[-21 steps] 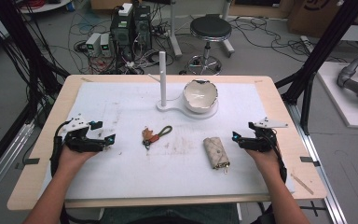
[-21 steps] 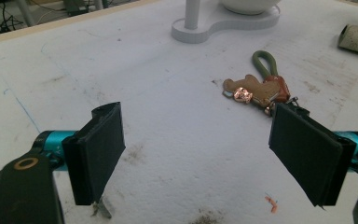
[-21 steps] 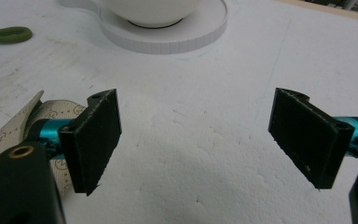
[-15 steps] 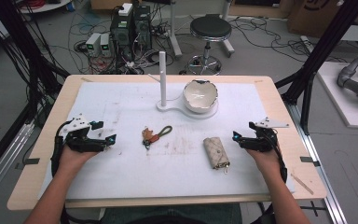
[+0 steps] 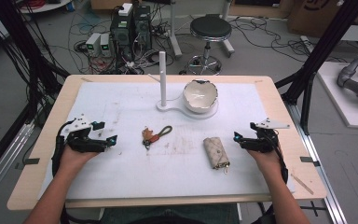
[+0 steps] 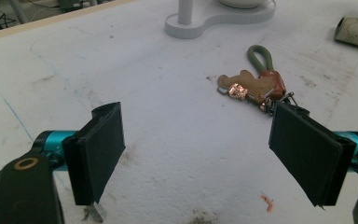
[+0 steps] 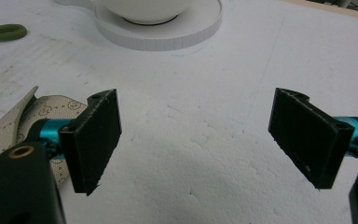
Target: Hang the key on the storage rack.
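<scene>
Both tongs, left (image 5: pixel 114 138) and right (image 5: pixel 236 137), gape wide, empty. Keyring (image 5: pixel 154 136) lies left of pouch (image 5: pixel 216 152); advise straddling it squarely before closing.

No real change since the earlier shots: my left gripper (image 5: pixel 106 140) and right gripper (image 5: pixel 240 138) sit in the same spots on the desk (image 5: pixel 279 100), jaws spread wide.

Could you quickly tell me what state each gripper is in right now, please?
Left gripper: open, holding nothing; the keychain lies ahead of it.
Right gripper: open, holding nothing, the patterned pouch beside one jaw.
</scene>
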A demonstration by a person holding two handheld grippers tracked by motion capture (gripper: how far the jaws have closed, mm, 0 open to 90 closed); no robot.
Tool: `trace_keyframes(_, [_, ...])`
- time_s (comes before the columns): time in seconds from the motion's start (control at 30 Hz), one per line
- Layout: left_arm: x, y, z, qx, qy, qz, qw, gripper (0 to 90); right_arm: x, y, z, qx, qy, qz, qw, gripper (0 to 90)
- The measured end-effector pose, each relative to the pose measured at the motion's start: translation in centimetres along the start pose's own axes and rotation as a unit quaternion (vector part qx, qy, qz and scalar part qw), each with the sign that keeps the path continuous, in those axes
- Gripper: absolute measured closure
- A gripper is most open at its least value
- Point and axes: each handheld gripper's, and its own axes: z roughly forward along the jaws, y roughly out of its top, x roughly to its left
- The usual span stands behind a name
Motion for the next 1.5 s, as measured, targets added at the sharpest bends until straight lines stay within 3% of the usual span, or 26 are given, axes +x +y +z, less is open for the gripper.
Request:
trace_keyframes(0.4, [-0.7,0.8,1.6,0.005,-0.017,0.011,0.9998,18.1,0.1,-0.3,-0.4,-0.001,-0.002,-0.003,1.0,17.3])
trace_keyframes(0.67, [-1.6,2.3,4.2,0.01,-0.041,0.023,0.9988,18.1,0.0,-0.8,-1.1,0.005,-0.006,-0.003,1.0,17.3])
trace_keyframes(0.87, [-2.8,3.7,6.5,0.009,-0.067,0.034,0.9971,18.1,-0.2,-1.3,-1.8,0.008,-0.013,0.002,0.9999,17.3])
trace_keyframes(1.17, [-5.1,4.9,9.6,0.04,-0.104,0.066,0.9915,18.1,-0.2,-1.6,-2.1,0.012,-0.014,0.0,0.9998,17.3])
trace_keyframes(1.37, [-5.5,4.6,10.9,0.06,-0.111,0.073,0.9893,18.1,-0.3,-1.7,-2.2,0.013,-0.016,0.001,0.9998,17.3])
trace_keyframes(1.5, [-5.5,4.3,11.5,0.08,-0.104,0.076,0.9884,18.4,-0.3,-1.7,-2.1,0.017,-0.017,0.002,0.9997,17.3])
